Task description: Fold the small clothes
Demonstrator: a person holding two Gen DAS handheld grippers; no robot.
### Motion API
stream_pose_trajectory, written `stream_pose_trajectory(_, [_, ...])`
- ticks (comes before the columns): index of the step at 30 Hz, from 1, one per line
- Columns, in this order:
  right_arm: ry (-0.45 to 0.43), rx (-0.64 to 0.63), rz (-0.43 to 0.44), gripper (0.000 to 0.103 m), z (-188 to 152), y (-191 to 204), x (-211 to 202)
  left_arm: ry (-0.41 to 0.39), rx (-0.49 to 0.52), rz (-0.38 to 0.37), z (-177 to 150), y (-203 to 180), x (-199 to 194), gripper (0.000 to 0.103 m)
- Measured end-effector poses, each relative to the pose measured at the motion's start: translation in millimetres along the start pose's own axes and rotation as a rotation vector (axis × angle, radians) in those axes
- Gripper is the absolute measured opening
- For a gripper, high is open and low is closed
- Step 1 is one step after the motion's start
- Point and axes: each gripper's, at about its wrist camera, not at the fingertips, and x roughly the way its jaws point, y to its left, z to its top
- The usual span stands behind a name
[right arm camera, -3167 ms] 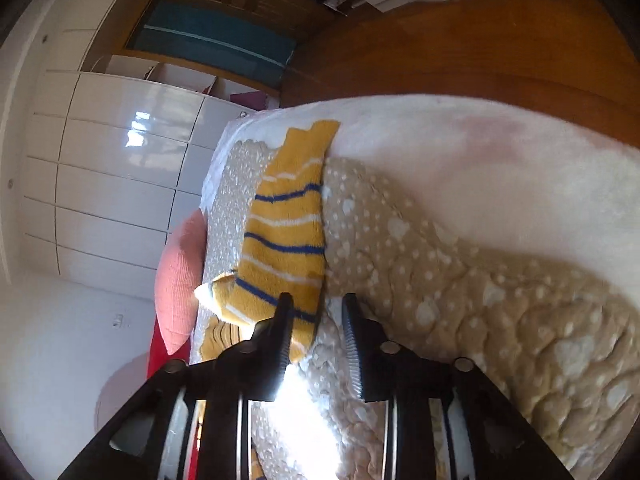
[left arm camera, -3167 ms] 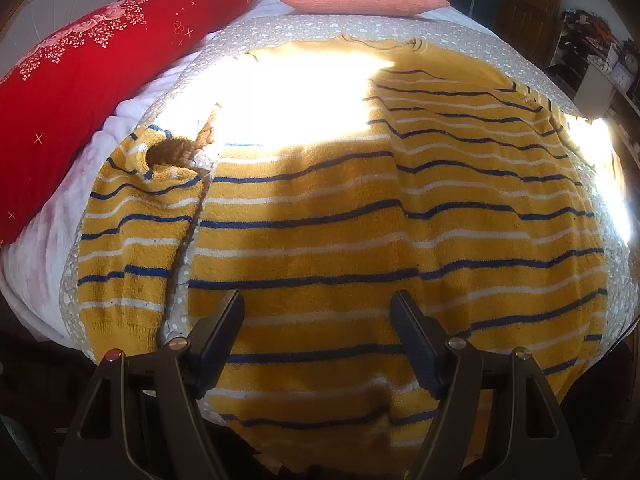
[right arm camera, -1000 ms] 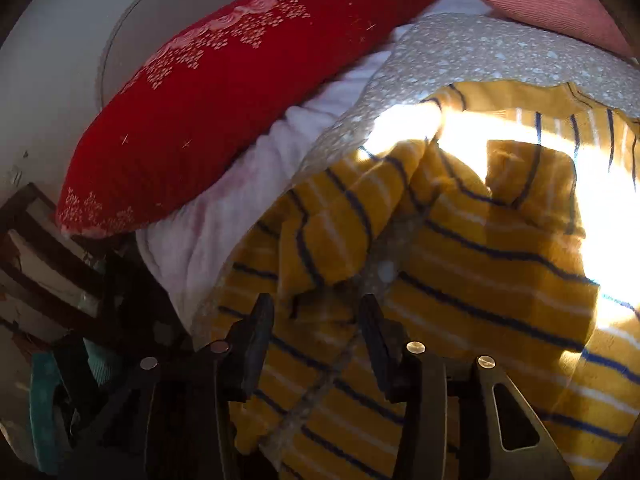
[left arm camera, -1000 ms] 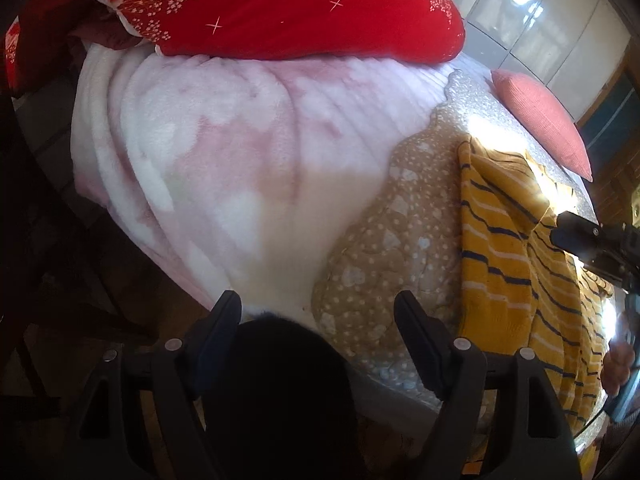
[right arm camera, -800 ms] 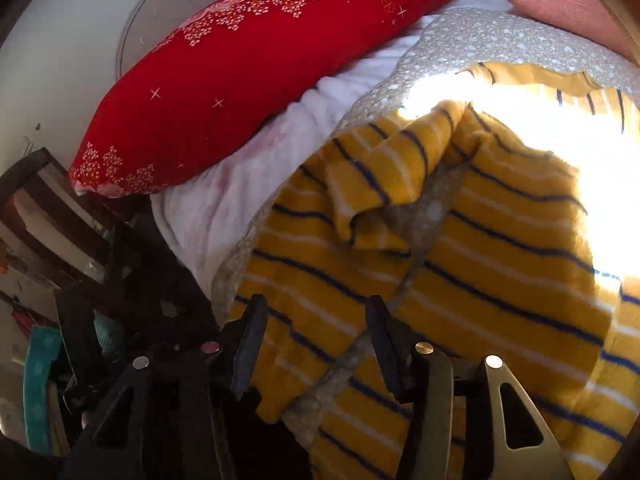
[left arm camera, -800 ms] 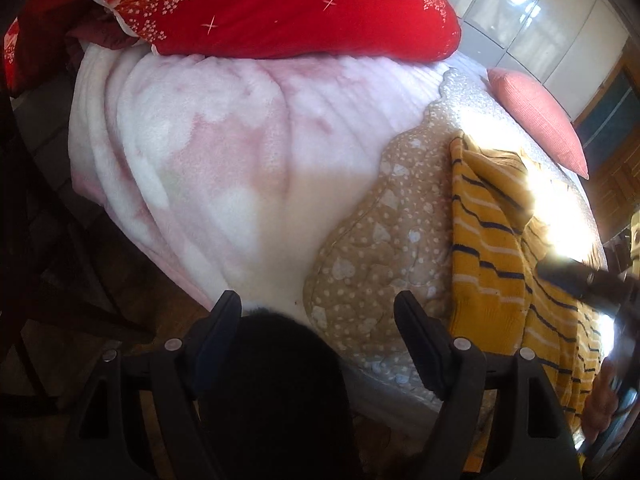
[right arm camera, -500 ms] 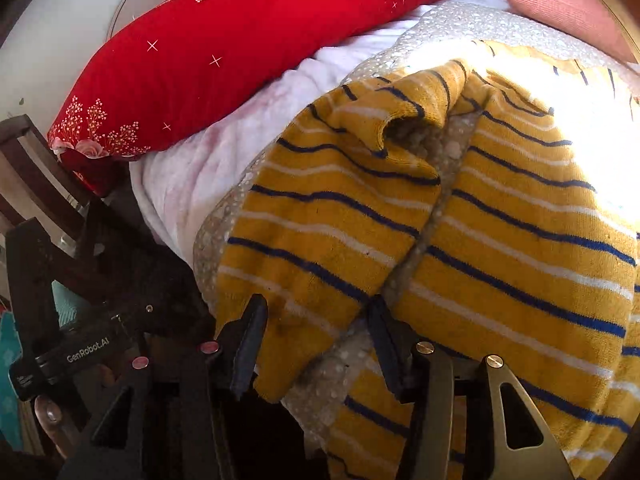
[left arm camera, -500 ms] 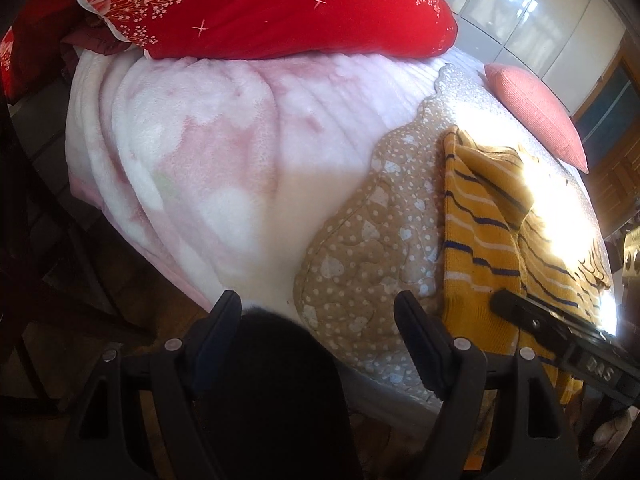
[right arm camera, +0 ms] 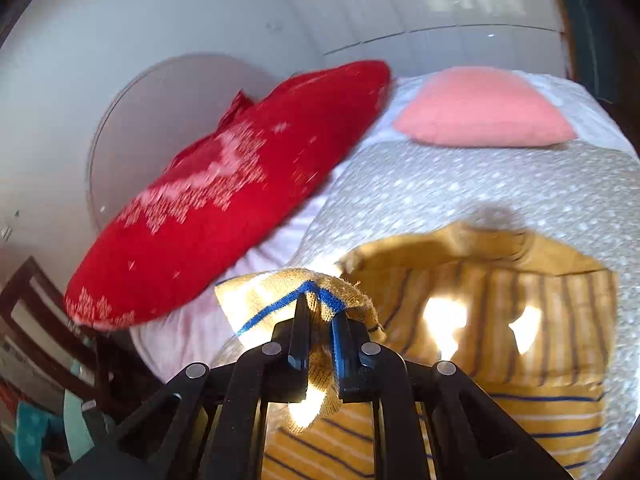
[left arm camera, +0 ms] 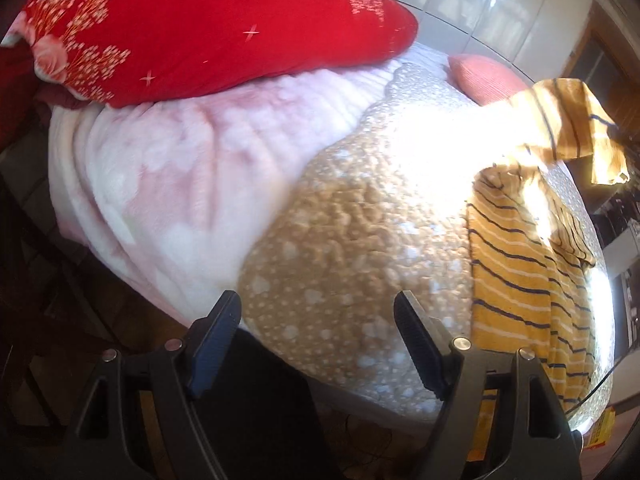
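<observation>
A yellow sweater with blue and white stripes (left arm camera: 524, 276) lies on the bed's beige dotted quilt (left arm camera: 360, 240). One sleeve (left arm camera: 568, 124) is lifted in the air at the upper right of the left wrist view. My right gripper (right arm camera: 320, 316) is shut on that sleeve's cuff (right arm camera: 320, 292) and holds it above the sweater body (right arm camera: 520, 340). My left gripper (left arm camera: 316, 316) is open and empty, off the bed's near corner, left of the sweater.
A long red pillow (left arm camera: 200, 28) and a pink pillow (right arm camera: 484, 108) lie at the head of the bed. A pink-white fleece blanket (left arm camera: 160, 184) hangs over the bed's side. A dark shape (left arm camera: 260, 412) sits below the left gripper. A wooden chair (right arm camera: 36, 332) stands beside the bed.
My right gripper has shut on the sleeve cuff and lifted it up over the sweater. My left gripper stays open and has shifted slightly toward the bed.
</observation>
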Motion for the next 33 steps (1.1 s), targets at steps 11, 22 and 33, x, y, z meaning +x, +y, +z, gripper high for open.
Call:
stream_pose_trajectory(11, [0.172,0.244,-0.392,0.011,-46,-220,9,0.024,0.159,-0.027,2,-91,5,0.078])
stream_pose_trajectory(22, [-0.058,0.16,-0.24,0.023,-65,-181,-42,-0.03,0.365,-0.065,30,-186,31,0.079])
stream_pose_trajectory(33, [-0.044,0.151,-0.214,0.049,-70,-187,-33,-0.051,0.562,-0.049,120,-308,157,0.079])
